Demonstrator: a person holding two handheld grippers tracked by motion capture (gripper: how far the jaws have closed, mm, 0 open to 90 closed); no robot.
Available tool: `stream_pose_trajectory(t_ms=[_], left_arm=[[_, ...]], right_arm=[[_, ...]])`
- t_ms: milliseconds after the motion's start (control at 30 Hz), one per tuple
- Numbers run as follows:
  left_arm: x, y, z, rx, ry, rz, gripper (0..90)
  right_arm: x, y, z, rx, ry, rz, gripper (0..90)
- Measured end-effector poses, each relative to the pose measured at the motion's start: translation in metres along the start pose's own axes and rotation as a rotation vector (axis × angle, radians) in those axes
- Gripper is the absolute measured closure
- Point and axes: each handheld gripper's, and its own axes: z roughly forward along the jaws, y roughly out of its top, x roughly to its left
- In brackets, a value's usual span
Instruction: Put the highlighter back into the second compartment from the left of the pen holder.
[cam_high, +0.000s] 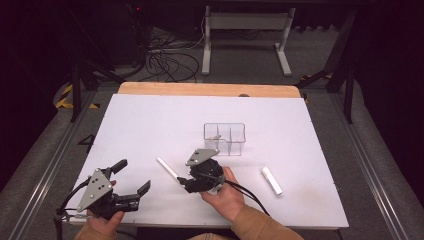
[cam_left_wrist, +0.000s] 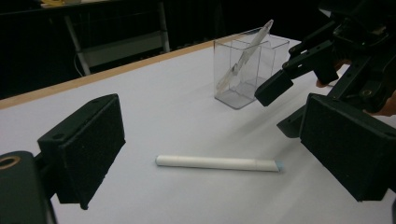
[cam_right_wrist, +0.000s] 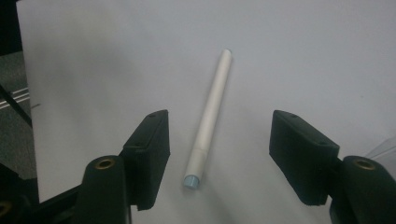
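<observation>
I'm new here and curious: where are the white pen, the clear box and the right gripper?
white pen (cam_right_wrist: 208, 123): right gripper view, mid barrel.
clear box (cam_high: 224, 138): high view, front wall.
right gripper (cam_right_wrist: 219, 156): right gripper view, between its open jaws.

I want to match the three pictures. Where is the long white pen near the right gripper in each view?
High view: white pen left of centre, beside the right gripper.
Left gripper view: lying across the lower middle, in front of the clear box.
Right gripper view: centre, between the open jaws, untouched.
Shared landmark: the white table sheet.
</observation>
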Motion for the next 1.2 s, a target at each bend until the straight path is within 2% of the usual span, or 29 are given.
stream_pose_trajectory(t_ms=[233, 500, 633, 833, 1200], left_arm=[[0.000, 0.000, 0.000, 0.000, 0.000, -0.002, 7.4], [0.000, 0.000, -0.001, -0.003, 0.005, 0.000, 7.4], [0.000, -0.001, -0.001, 0.001, 0.003, -0.003, 7.6], [0.000, -0.001, -0.001, 0.002, 0.006, -0.003, 7.6], [0.000, -0.001, 0.000, 0.001, 0.006, -0.004, 7.6]], right_arm=[[0.003, -0.001, 0.011, 0.033, 0.016, -0.001, 39.1], [0.007, -0.003, 0.024, 0.091, 0.011, -0.016, 40.1], [0.009, -0.005, 0.030, 0.123, 0.022, -0.005, 44.3], [0.014, -0.006, 0.038, 0.175, 0.013, -0.005, 48.8], [0.019, -0.006, 0.050, 0.208, -0.047, 0.041, 67.5]])
